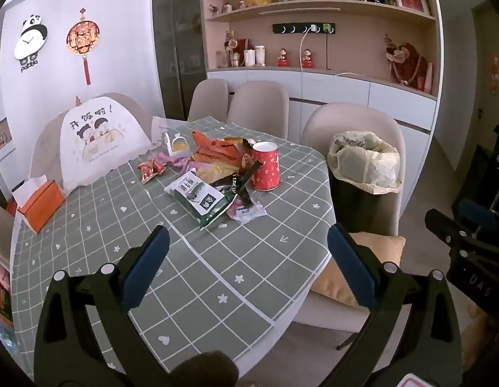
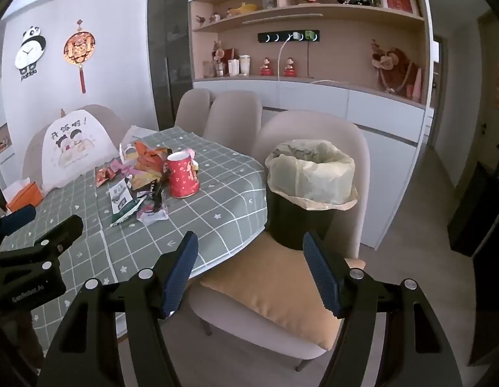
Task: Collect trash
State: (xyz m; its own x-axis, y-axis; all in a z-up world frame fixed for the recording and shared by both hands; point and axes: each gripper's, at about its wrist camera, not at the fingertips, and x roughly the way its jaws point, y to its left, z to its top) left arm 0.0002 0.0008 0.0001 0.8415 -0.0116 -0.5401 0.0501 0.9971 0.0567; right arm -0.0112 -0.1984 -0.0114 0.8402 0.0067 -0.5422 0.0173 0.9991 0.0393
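Left claw (image 1: 248,248): matte black angular frame, two fingers lined with dark blue ribbed pads (image 1: 146,266), round silver screws at pivots. Right claw (image 2: 251,269): same black build, blue textured pads (image 2: 320,271), silver pivot screws. Grey lettering on each black body seen from other view, "GenRobot.AI" legible on left one.

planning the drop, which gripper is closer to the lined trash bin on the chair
Right. The right gripper hovers open just in front of the trash bin, over the chair cushion. The left gripper, also open, is over the table, farther left.
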